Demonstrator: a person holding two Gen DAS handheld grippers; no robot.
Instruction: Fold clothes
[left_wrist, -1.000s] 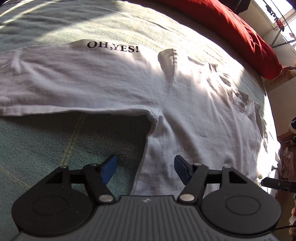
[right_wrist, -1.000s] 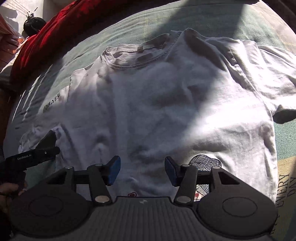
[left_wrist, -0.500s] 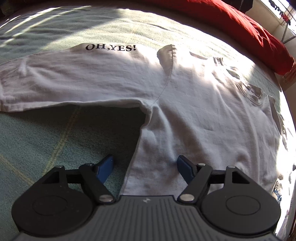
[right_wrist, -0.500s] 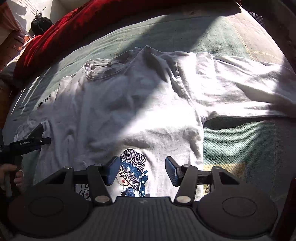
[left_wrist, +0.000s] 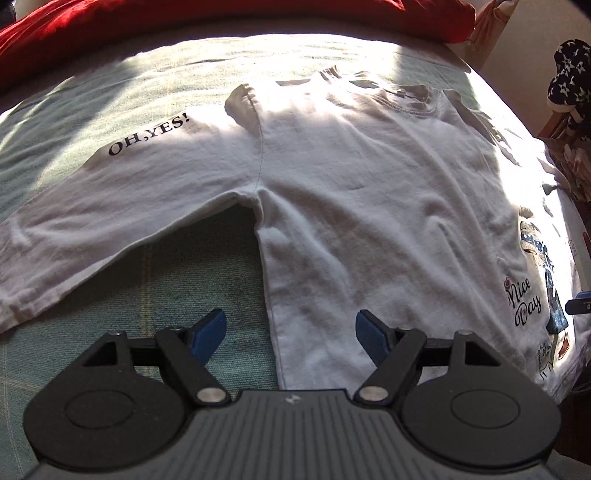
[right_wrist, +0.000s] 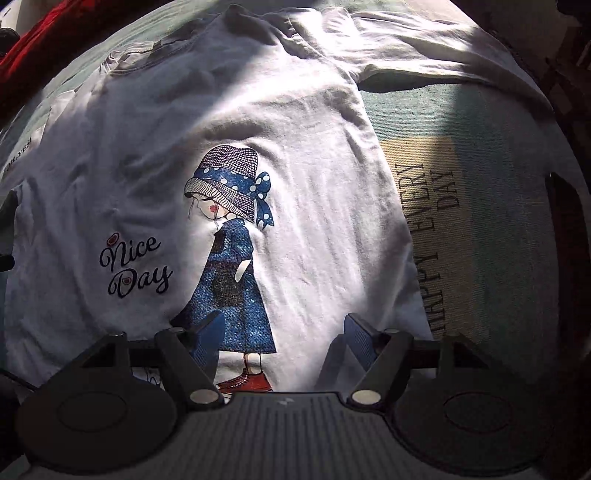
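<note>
A white cotton long-sleeved T-shirt (right_wrist: 306, 122) printed with a girl in a blue dress lies face-up, spread flat on our green bedspread (left_wrist: 122, 295), sleeves out, ready for a first fold. Our left gripper (left_wrist: 290, 332) straddles its side seam; our right gripper (right_wrist: 282, 334) hangs over the hem. Both jaws, just widening, stand apart, gripping nothing.

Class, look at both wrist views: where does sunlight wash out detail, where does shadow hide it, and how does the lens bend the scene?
Left wrist view: sun glare bleaches the white T-shirt at its right edge; the left claw sits in shade. Right wrist view: a bright band crosses the girl print, dark shadow covers the corners, and the bedspread bulges with fisheye curvature.
</note>
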